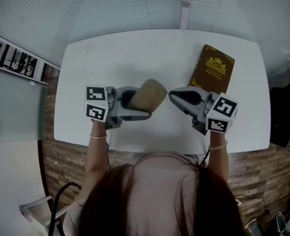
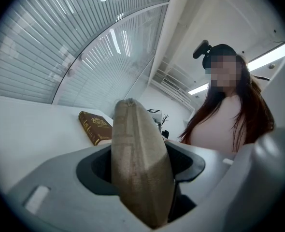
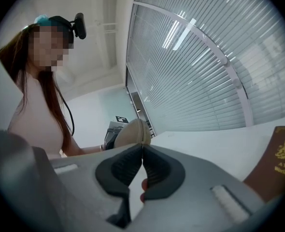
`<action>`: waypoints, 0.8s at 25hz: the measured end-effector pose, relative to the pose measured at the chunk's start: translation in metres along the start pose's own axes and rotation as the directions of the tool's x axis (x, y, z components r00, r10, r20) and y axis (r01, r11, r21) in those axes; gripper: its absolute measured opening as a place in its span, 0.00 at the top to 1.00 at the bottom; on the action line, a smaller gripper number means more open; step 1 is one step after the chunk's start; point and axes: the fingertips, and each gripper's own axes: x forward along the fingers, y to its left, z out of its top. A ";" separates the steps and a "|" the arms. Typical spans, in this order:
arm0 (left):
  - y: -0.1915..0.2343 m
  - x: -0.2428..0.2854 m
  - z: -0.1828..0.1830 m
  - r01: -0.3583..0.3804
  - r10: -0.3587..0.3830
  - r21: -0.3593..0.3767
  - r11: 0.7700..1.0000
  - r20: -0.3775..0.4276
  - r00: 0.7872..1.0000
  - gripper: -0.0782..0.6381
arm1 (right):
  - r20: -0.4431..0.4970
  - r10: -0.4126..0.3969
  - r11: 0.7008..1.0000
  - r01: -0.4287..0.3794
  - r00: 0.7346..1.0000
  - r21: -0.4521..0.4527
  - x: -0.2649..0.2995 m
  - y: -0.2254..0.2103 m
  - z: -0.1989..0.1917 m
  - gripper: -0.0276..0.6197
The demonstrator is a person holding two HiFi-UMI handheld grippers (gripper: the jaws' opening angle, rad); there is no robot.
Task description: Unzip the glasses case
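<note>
My left gripper [image 1: 141,103] is at the left of the white table [image 1: 135,53], its jaws spread wide and clamped on the near end of the tan glasses case [image 1: 151,95]. The case stands edge-on between the pads. In the left gripper view its narrow seam side faces me and its far end rises past the jaw tips. The free end points to the right, toward my other hand. My right gripper [image 1: 172,96] is clenched fully shut on nothing, the two dark pads pressed flat together. Its closed tip aims left at the case's free end, just beside it, with a thin strip of table showing between them. Behind that gripper a brown book [image 1: 211,70] with gold print lies flat on the table.
</note>
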 end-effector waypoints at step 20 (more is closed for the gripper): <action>0.009 -0.001 0.013 0.021 -0.013 -0.049 0.999 0.145 0.989 0.47 | 0.008 -0.029 0.999 0.029 1.000 0.023 0.005 0.000 -0.007 0.95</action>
